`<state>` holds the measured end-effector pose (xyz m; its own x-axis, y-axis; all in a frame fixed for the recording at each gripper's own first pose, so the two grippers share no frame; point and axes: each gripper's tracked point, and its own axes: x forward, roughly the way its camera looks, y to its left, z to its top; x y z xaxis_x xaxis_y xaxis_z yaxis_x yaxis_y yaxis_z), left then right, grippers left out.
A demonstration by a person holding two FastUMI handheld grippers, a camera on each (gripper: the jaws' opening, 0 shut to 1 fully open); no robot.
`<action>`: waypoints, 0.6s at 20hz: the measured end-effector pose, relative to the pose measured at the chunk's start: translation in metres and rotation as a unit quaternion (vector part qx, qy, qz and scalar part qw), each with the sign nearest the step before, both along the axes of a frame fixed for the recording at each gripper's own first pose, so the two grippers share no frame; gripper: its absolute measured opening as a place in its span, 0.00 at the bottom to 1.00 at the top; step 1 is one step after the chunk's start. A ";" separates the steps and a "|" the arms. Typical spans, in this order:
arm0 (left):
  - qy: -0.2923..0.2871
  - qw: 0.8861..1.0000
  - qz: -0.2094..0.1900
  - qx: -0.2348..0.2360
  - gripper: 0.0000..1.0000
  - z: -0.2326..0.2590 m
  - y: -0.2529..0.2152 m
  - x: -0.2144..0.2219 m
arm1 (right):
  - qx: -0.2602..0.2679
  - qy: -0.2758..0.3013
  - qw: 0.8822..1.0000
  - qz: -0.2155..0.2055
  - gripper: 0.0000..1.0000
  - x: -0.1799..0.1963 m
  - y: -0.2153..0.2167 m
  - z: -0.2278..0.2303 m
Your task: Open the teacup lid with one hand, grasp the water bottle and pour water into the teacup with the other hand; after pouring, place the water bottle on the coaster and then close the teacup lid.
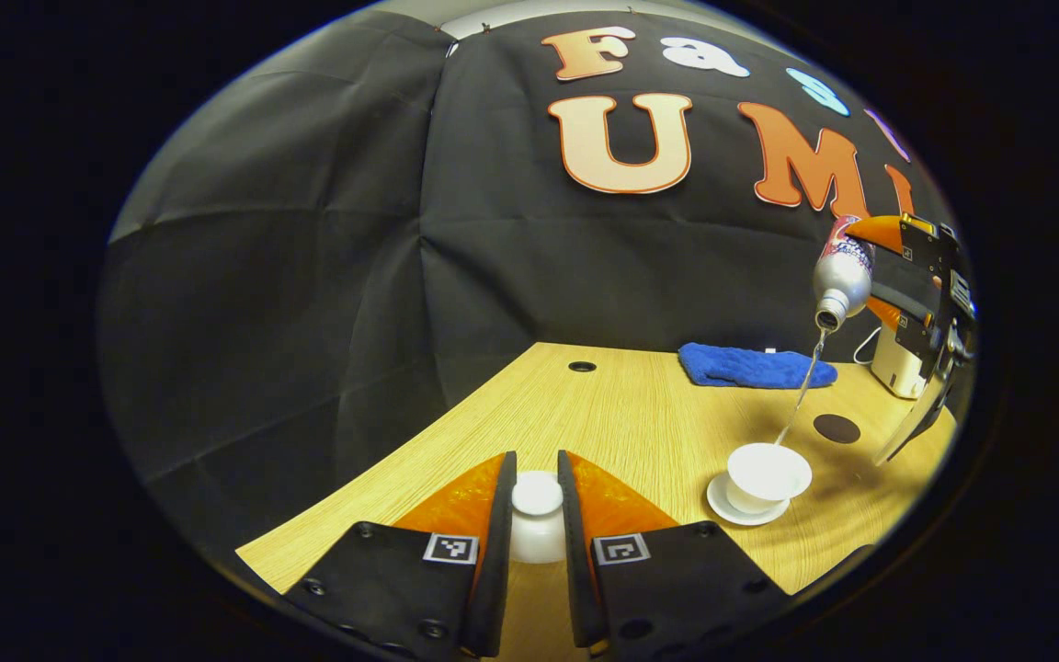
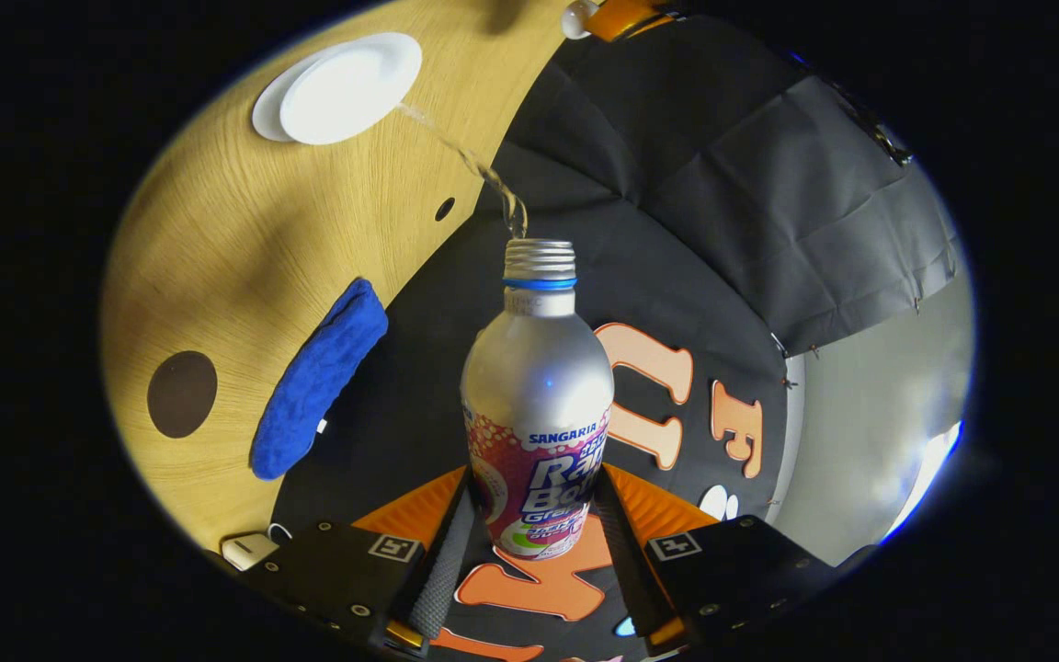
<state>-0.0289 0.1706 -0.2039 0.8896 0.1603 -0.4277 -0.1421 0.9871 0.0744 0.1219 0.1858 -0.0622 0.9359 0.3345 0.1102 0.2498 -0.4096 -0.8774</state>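
Observation:
In the left gripper view my left gripper (image 1: 537, 515) is shut on the white teacup lid (image 1: 537, 526), held just above the wooden table (image 1: 621, 414). To its right the open white teacup (image 1: 767, 473) stands on its saucer (image 1: 724, 507). Above it my right gripper (image 1: 879, 267) holds the silver water bottle (image 1: 842, 274) tipped mouth-down, and a thin stream of water falls into the cup. In the right gripper view my right gripper (image 2: 529, 515) is shut on the water bottle (image 2: 537, 405), its open mouth pouring toward the teacup (image 2: 350, 87). The dark round coaster (image 1: 836, 428) lies behind the cup, the same coaster (image 2: 182, 393) at left in the right gripper view.
A folded blue cloth (image 1: 755, 366) lies at the back of the table, the same cloth (image 2: 318, 379) near the wall. A small white box with a cable (image 1: 897, 368) sits at the far right. A dark round hole (image 1: 582, 366) marks the tabletop near the wall.

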 end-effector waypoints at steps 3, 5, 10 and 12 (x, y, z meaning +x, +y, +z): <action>0.001 1.000 0.001 0.000 0.32 -0.002 0.001 -0.001 | -0.011 0.006 1.000 0.009 0.79 -0.002 0.005 -0.009; 0.002 1.000 0.001 0.000 0.32 -0.004 0.001 -0.001 | -0.016 0.021 1.000 0.014 0.75 -0.009 0.008 -0.017; 0.001 1.000 -0.006 0.003 0.32 -0.005 -0.007 -0.002 | -0.016 0.042 0.999 0.021 0.75 -0.022 0.016 -0.036; -0.002 1.000 -0.010 0.003 0.32 -0.005 -0.011 0.000 | -0.013 0.049 0.998 0.025 0.76 -0.027 0.020 -0.042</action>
